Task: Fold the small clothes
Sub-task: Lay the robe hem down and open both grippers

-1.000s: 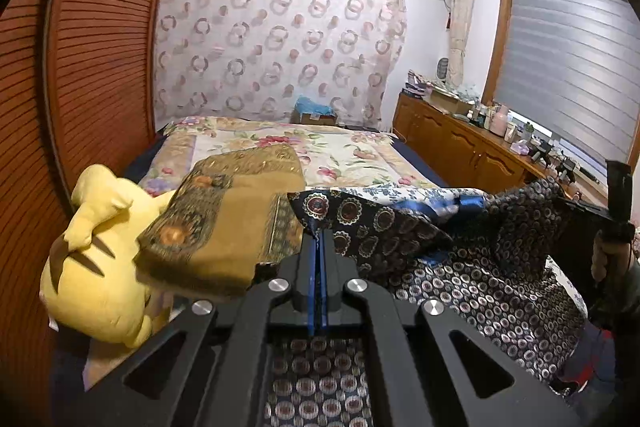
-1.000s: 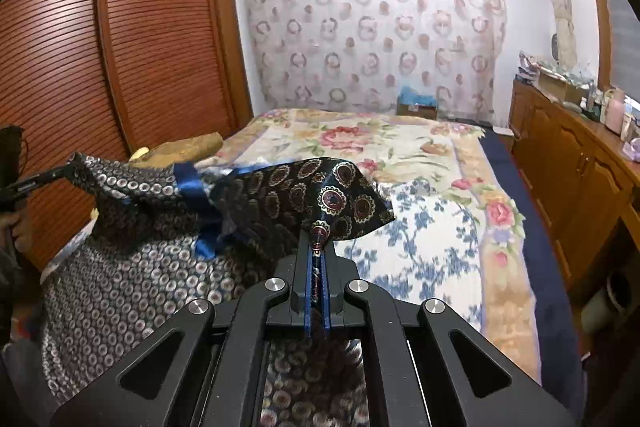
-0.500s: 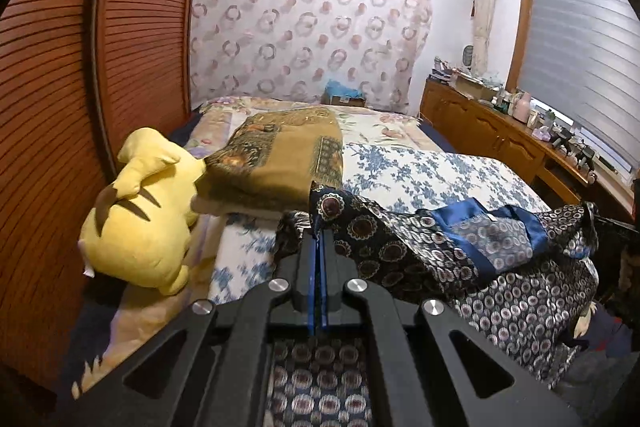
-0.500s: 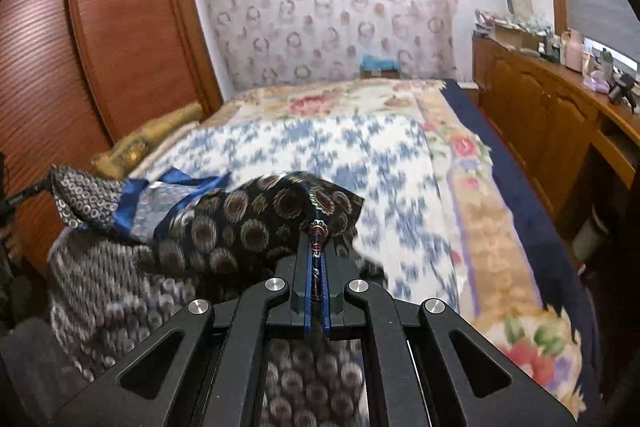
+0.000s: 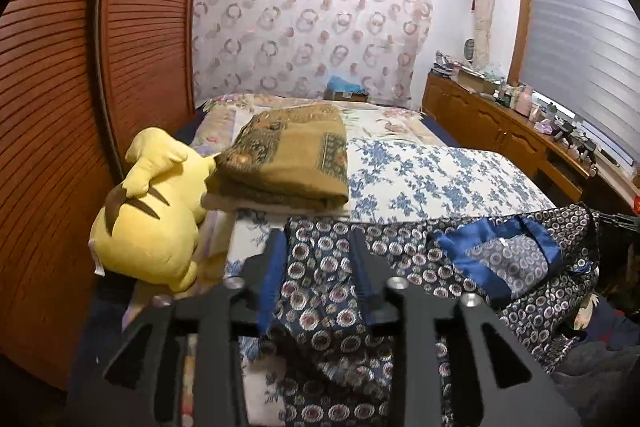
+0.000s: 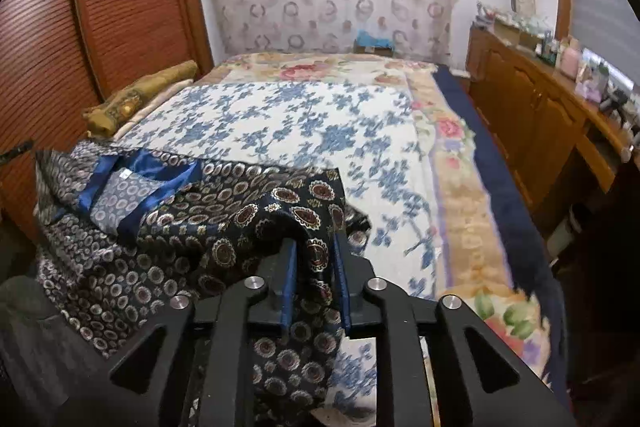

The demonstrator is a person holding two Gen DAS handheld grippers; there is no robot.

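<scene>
A dark garment (image 5: 400,259) with round medallion print and a blue satin collar (image 5: 472,251) lies spread across the near end of the bed. My left gripper (image 5: 318,253) is at its left corner. Its jaws are opening, and the cloth lies flat between the fingers (image 5: 276,259), away from the pads. My right gripper (image 6: 315,261) is at the garment's (image 6: 180,227) right corner. Its jaws are opening too, with a loose fold of cloth standing between the blue pads (image 6: 289,275). The collar (image 6: 136,179) shows at the left of that view.
A yellow plush toy (image 5: 148,219) and a folded olive blanket (image 5: 288,159) lie on the bed's left side by the slatted wooden wardrobe (image 5: 52,107). A blue-flowered sheet (image 6: 300,123) covers the bed. A wooden cabinet (image 6: 532,115) with bottles runs along the right.
Both grippers came down and forward, laying the held-up garment onto the bed. Their jaws, shut on the cloth corners before, now stand apart.
</scene>
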